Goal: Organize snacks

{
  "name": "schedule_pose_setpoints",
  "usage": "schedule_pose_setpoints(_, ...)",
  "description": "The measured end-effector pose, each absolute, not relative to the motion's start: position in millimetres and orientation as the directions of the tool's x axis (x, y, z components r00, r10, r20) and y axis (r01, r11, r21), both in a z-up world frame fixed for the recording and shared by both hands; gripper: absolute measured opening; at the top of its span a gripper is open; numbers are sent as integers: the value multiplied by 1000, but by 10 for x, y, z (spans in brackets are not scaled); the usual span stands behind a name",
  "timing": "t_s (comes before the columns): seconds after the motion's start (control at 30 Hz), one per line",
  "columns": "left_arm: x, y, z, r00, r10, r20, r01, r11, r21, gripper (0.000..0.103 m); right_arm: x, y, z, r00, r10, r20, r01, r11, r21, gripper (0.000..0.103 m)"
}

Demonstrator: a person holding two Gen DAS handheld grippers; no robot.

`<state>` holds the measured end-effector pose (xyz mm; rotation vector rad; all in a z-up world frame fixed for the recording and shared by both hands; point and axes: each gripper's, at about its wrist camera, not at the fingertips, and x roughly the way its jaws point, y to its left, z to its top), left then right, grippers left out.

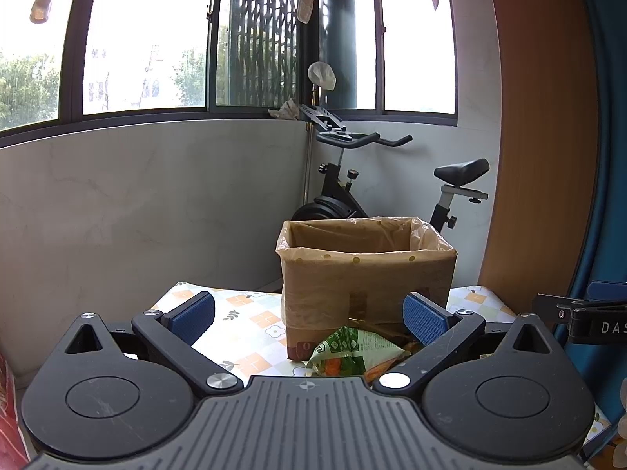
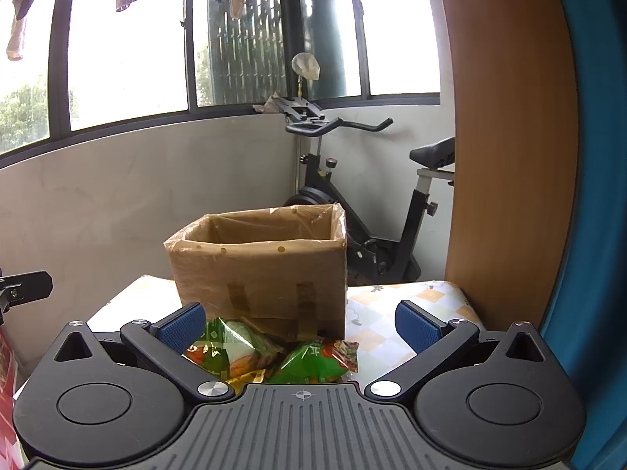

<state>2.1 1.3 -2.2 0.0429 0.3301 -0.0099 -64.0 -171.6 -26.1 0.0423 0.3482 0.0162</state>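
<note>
On table (image 1: 250, 321), w/ cardboard box (image 2: 260, 274) as ref: green snack packs (image 2: 313, 360) lie just in front of box, touching its base. Left gripper (image 1: 309, 315) & right gripper (image 2: 299, 325) both spread wide, empty, near box front, above the packs.

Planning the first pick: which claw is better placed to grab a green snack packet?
Right, probably. The right claw is open with two green snack packets between its fingers. The left claw, also open, has one packet off toward its right finger.
</note>
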Motion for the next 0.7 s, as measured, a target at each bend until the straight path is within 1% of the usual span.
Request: schedule_pose_setpoints(0.7,37,3,-49,941,-5,-338,18,999,35,103,-633,-1718,-275,937,25,-347,-10,999,44,103)
